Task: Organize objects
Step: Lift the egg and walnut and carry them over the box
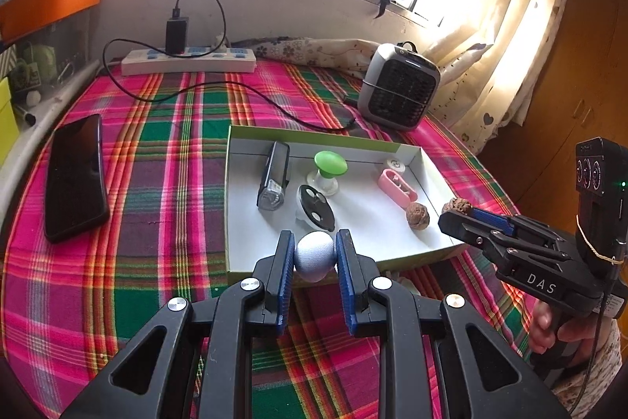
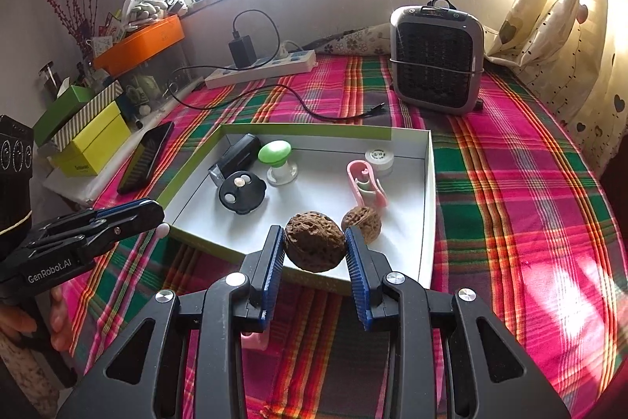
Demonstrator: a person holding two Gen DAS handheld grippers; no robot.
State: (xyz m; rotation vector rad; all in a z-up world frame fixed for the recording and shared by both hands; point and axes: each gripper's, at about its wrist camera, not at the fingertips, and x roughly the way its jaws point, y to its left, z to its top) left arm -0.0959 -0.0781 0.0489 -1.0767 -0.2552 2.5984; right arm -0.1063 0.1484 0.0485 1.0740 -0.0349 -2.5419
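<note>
Both grippers loaded beside the white tray, each clamped on one small item.

The left gripper (image 1: 314,254) holds a pale egg-shaped ball (image 1: 314,256) between its blue pads, at the near edge of the white tray (image 1: 392,234). The right gripper (image 2: 314,242) is closed on a walnut (image 2: 314,240), above the tray's near rim, just in front of a second walnut (image 2: 362,222) lying inside. The ball appears light and smooth, so it may slip: grip across its widest part. The walnut appears rigid, light and rough-shelled, so the pads should hold well: clamp across its middle, with moderate force.
</note>
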